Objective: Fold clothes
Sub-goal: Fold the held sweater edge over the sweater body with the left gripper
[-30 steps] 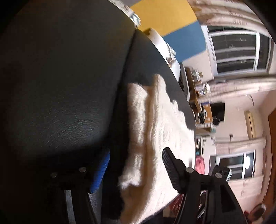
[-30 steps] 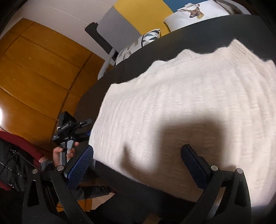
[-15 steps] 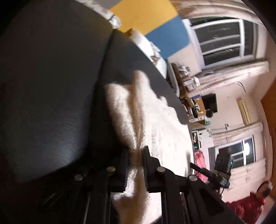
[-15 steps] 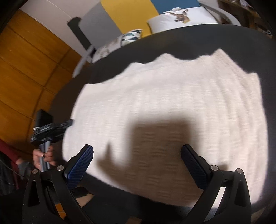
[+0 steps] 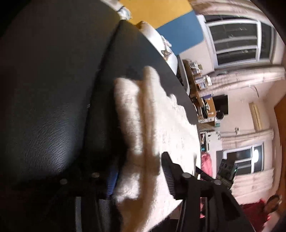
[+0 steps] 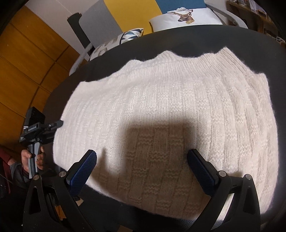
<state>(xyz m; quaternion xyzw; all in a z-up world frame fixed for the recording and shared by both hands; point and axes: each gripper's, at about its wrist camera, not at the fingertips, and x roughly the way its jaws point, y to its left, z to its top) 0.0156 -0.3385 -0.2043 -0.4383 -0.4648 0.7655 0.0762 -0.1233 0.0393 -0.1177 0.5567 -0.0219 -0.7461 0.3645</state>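
A white ribbed knit sweater (image 6: 178, 107) lies folded flat on a black leather surface (image 6: 196, 39). My right gripper (image 6: 142, 153) hovers open over the sweater's near edge, and nothing sits between its blue pads. My left gripper (image 5: 139, 166) is at the sweater's (image 5: 160, 125) left side edge, open, with the thick folded edge lying between its two fingers. Seen from the right wrist, the left gripper (image 6: 35, 128) stays beside that edge, held by a hand (image 6: 32, 157). The right gripper (image 5: 227, 171) appears beyond the sweater's far side in the left wrist view.
The black leather surface (image 5: 44, 107) extends wide to the left of the sweater. Cushions, one with a deer print (image 6: 184, 16), line its back edge. A wooden wall (image 6: 21, 71) stands left. A cluttered shelf (image 5: 200, 80) and windows (image 5: 237, 41) lie beyond.
Half a second ago my left gripper was shut on the sweater's folded edge; its fingers now stand apart again. My right gripper drew back, so more of the sweater shows.
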